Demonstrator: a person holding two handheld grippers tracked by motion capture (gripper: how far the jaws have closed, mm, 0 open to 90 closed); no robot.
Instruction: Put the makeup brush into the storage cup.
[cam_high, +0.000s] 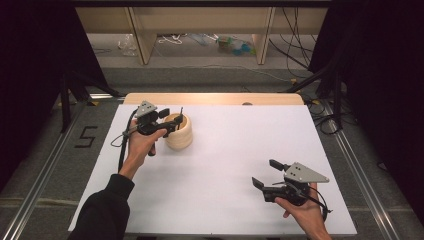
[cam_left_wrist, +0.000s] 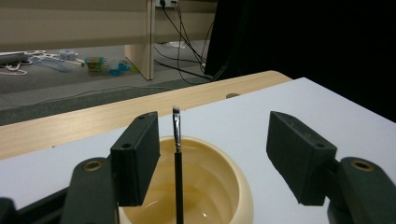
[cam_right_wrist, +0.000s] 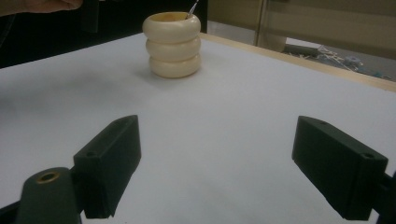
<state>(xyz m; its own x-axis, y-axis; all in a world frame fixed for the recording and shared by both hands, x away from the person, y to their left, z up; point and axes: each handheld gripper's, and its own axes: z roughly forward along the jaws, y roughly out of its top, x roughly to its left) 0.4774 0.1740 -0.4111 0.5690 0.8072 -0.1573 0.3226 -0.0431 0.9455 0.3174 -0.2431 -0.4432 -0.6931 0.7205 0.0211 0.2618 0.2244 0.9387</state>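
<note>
A cream ribbed cup (cam_high: 179, 132) stands on the white table top (cam_high: 230, 170) at the back left. A thin black brush (cam_high: 180, 114) with a metal ferrule stands in it, tip up. My left gripper (cam_high: 176, 122) hovers at the cup's rim, open. In the left gripper view the brush (cam_left_wrist: 177, 140) rises between the two jaws, close to the left one, and I cannot tell if it touches; the cup (cam_left_wrist: 233, 177) lies below. My right gripper (cam_high: 265, 173) is open and holds nothing at the front right. Its view shows the cup (cam_right_wrist: 173, 44) and brush tip (cam_right_wrist: 192, 7) far off.
A wooden strip (cam_high: 215, 98) runs along the table's far edge. Beyond it are wooden shelf legs (cam_high: 141, 37), cables and small clutter on the floor. Black curtains flank both sides. Metal rails (cam_high: 360, 165) run beside the table.
</note>
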